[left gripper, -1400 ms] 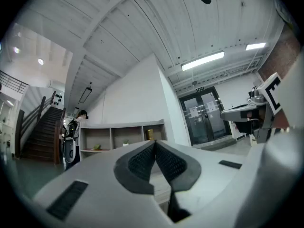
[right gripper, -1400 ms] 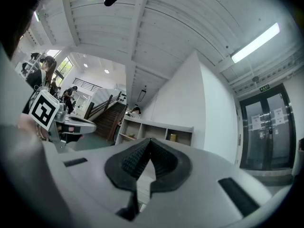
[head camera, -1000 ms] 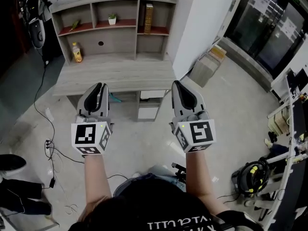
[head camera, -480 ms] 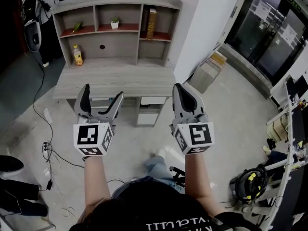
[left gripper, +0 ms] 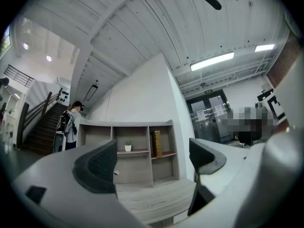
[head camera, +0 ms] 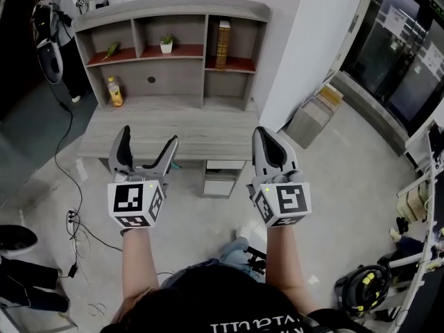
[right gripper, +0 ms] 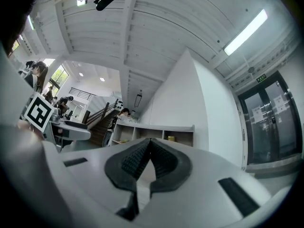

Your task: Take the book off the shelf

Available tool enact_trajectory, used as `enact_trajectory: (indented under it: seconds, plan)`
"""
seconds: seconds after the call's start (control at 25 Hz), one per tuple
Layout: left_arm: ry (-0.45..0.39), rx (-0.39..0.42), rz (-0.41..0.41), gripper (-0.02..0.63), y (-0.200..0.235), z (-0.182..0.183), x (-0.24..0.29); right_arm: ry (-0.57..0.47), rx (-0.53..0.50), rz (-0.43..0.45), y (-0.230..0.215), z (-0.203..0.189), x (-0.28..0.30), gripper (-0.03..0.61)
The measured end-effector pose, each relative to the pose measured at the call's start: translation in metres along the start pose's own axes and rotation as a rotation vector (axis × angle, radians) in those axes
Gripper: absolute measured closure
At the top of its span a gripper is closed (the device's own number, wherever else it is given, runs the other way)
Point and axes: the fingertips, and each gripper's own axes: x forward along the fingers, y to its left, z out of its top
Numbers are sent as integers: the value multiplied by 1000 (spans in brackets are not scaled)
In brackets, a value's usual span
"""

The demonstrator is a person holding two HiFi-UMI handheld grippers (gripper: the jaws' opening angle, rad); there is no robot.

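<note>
While the book (head camera: 223, 44) stood upright in the upper right compartment of the shelf (head camera: 166, 5), well apart from both grippers, left gripper (head camera: 148, 139) jaws just opened wide, nothing between them, right gripper (head camera: 264, 136) jaws pressed together, empty.

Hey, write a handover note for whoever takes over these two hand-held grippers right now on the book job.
Left hand-held gripper: open, its jaws have just been opening, nothing between them.
Right hand-held gripper: shut, empty.
Book: upright in the upper right compartment of the shelf on the desk; both grippers are well short of it.
Done: nothing taken yet.
Left: reach the shelf, grip the book, pull it out.
</note>
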Motion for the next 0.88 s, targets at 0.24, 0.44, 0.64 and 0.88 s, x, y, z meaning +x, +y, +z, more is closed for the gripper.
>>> enact_trajectory:
  seconds: [0.24,0.44,0.64,0.88]
  plan:
    - [25,-28,40,146,-31,-18,72,17,6,27,-74,-22,41,566]
    - [57,-37,70,146,-66,-38,127,45,28,60,-136,-48,71,566]
    - [80,-46,122,146,-87,-54,175,73,30,109,-182,-74,98,566]
    - [100,-30,149,146,-125,-64,221,85,44,132,-242,-95,115,566]
